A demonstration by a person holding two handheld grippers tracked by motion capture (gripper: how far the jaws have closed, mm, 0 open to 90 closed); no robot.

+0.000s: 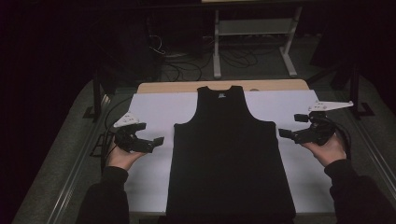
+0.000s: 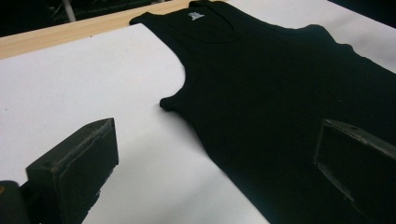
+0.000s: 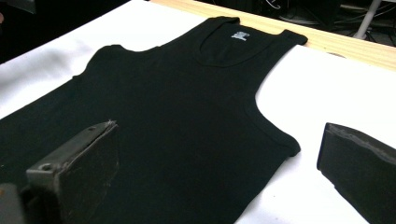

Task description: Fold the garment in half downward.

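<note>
Nearest the camera in the high view, two dark sleeves are seen rising from the bottom edge, and above them the left gripper point(image 1: 148, 142) and the right gripper point(image 1: 293, 128) are held just off either side of a black tank top point(image 1: 231, 154). Both grippers are held with jaws spread wide and nothing between them; in each gripper view the two black jaws are parted with cloth or white sheet visible in the gap. The tank top is laid flat and face up in the middle of a white sheet point(image 1: 154, 112) that covers the worktop point(image 1: 187, 87), hem toward the person, neck and straps at the far end, where a small white label point(image 3: 241, 35) is seen inside the collar. The side seams under the armholes are judged to be the likely targets. Trouble could arise if only the upper layer of cloth were pinched, so that the front would lift away from the back, or if the sheet were caught along with the seam and dragged. An uneven pull by the two sides could leave the garment skewed or creased.
</note>
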